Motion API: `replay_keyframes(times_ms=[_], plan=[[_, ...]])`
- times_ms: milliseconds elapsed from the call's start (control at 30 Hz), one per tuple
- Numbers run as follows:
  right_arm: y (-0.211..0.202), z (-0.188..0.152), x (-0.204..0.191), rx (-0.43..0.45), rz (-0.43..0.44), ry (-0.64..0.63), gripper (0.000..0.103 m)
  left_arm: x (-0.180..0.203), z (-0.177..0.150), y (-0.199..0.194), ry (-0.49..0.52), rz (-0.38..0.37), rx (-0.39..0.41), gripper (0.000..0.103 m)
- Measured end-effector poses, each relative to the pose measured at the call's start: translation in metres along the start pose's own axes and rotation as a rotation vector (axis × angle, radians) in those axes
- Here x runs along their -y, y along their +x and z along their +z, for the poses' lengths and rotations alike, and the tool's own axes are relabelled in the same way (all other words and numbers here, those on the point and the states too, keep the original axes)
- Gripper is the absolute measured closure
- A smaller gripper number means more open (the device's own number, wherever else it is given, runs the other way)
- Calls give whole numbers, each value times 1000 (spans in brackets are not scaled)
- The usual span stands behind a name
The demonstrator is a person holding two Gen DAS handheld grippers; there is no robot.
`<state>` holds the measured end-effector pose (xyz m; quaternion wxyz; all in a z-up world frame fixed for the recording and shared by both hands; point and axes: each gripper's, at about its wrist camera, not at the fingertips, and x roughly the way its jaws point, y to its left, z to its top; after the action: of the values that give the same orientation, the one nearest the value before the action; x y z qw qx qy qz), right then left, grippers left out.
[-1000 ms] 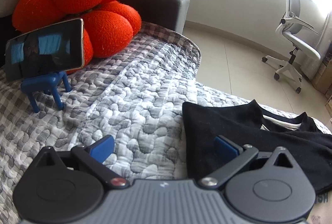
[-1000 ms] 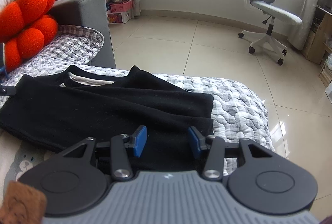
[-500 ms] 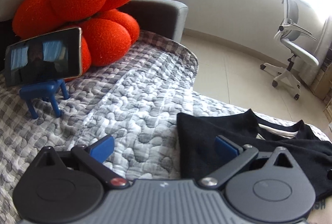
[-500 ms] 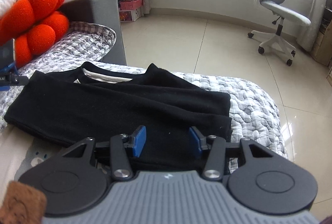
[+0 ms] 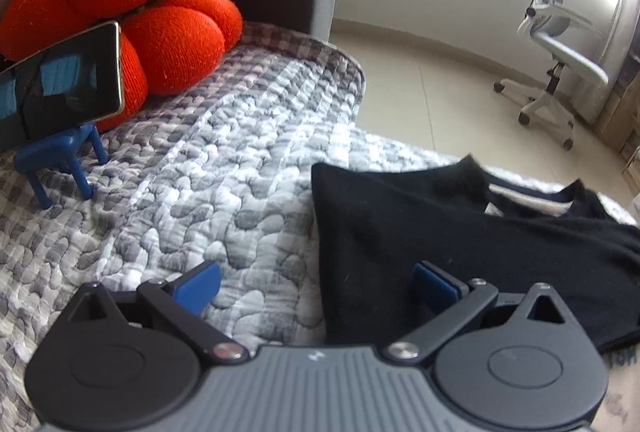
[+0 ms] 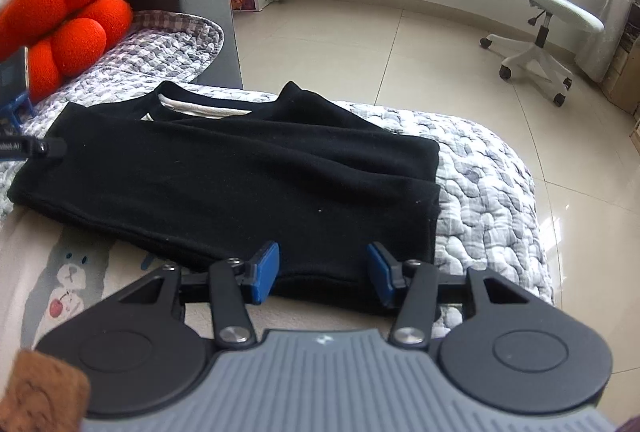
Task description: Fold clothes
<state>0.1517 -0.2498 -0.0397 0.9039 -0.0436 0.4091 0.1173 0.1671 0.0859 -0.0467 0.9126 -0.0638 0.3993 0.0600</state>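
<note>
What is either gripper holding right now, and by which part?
Nothing. The left gripper and right gripper are both open at the near edge of the black shirt.

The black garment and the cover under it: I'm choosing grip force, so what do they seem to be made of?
The black garment looks like a soft matte knit, perhaps cotton jersey or fleece: no shine, limp folded layers, a few lint specks. The cover looks like quilted woven fabric, grey and white check, puffed between stitch lines. The exact fibre of either cannot be told.
</note>
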Motion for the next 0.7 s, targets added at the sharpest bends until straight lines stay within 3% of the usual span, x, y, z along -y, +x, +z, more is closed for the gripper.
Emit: replay_keyframes(times_ms=[267,400,600,700], plan=[[-22,-10,26,27,74,58,54,-10,-2,-6,-31,-11,-22,0],[-20,-17,33,2,54,68,53,-10,-4,-10,-25,-4,-27,0],[-39,-1,41,162,60,117,53,0,2,-31,1,-33,54,0],[-27,9,36,200,81,99,53,13,1,-36,48,-58,88,0]])
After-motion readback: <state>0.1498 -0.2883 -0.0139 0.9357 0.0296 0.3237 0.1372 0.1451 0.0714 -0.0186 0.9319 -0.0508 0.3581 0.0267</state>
